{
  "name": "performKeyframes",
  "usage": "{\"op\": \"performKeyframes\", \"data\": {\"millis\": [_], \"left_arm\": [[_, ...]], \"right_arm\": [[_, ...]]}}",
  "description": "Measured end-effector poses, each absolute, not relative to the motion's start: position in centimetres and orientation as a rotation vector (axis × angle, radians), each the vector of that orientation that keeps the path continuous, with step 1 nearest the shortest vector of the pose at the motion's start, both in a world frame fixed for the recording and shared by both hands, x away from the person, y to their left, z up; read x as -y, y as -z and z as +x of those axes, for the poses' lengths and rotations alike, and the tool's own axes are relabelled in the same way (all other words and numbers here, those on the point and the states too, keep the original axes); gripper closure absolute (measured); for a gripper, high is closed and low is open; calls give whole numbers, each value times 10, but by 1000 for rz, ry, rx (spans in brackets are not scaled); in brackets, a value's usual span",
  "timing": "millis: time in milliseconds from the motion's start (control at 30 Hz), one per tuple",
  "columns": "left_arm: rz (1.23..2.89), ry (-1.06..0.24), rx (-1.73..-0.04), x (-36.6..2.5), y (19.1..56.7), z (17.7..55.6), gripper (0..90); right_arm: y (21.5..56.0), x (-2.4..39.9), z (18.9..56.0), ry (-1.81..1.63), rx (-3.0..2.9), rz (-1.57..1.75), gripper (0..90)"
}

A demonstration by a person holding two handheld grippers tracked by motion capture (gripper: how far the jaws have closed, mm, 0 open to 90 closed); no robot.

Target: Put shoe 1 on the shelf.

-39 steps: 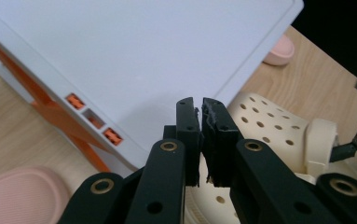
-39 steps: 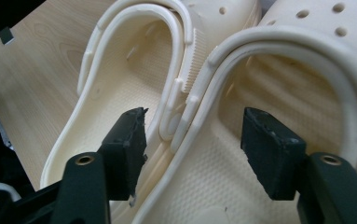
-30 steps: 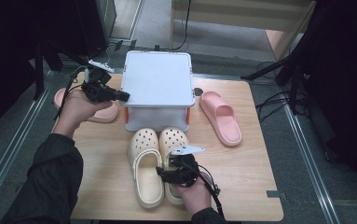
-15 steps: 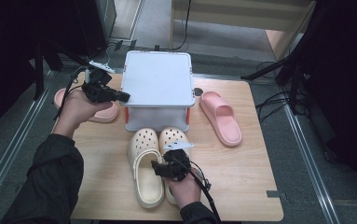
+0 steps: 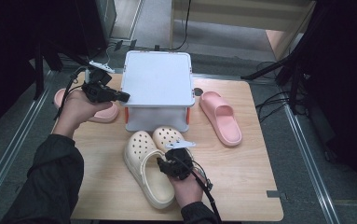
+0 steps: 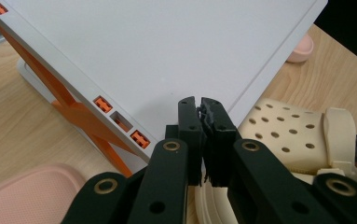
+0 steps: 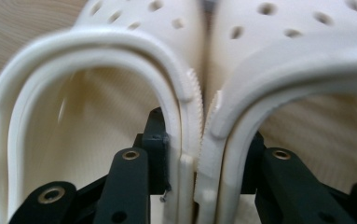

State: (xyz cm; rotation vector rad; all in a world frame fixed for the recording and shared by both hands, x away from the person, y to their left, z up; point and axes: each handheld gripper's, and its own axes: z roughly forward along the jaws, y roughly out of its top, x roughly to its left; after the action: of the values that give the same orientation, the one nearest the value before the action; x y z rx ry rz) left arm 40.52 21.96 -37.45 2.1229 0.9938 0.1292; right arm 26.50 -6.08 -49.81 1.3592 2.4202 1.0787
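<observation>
1. The two cream clogs (image 5: 150, 163) sit side by side on the wooden table (image 5: 241, 177), right in front of the white box (image 5: 157, 88).
2. The right gripper (image 7: 197, 163) has one jaw inside each clog, and its jaws have just been closing to pinch the two inner walls together.
3. The left gripper (image 6: 200, 140) is clenched on nothing (it hangs by the box edge, above a pink slipper (image 5: 97, 112)).
4. If the pinch is too weak, one clog may slip out and drop.
5. A quick lift could bump the toes against the box
</observation>
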Motion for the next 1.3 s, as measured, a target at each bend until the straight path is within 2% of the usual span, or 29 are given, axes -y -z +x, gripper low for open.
{"op": "performKeyframes", "data": {"millis": [367, 533, 900, 1300], "left_arm": [[2121, -115, -996, -220, 375, 405, 872], [2117, -111, -998, -220, 375, 405, 874], [2121, -107, -995, -221, 375, 405, 883], [2104, -95, -1006, -221, 376, 405, 888]], "right_arm": [[470, 69, 274, -1171, -2447, 1326, 672], [460, 68, 293, -1164, -2434, 1296, 671], [466, 50, 347, -1128, -2373, 1316, 670], [475, 41, 376, -1093, -2285, 1372, 670]]}}
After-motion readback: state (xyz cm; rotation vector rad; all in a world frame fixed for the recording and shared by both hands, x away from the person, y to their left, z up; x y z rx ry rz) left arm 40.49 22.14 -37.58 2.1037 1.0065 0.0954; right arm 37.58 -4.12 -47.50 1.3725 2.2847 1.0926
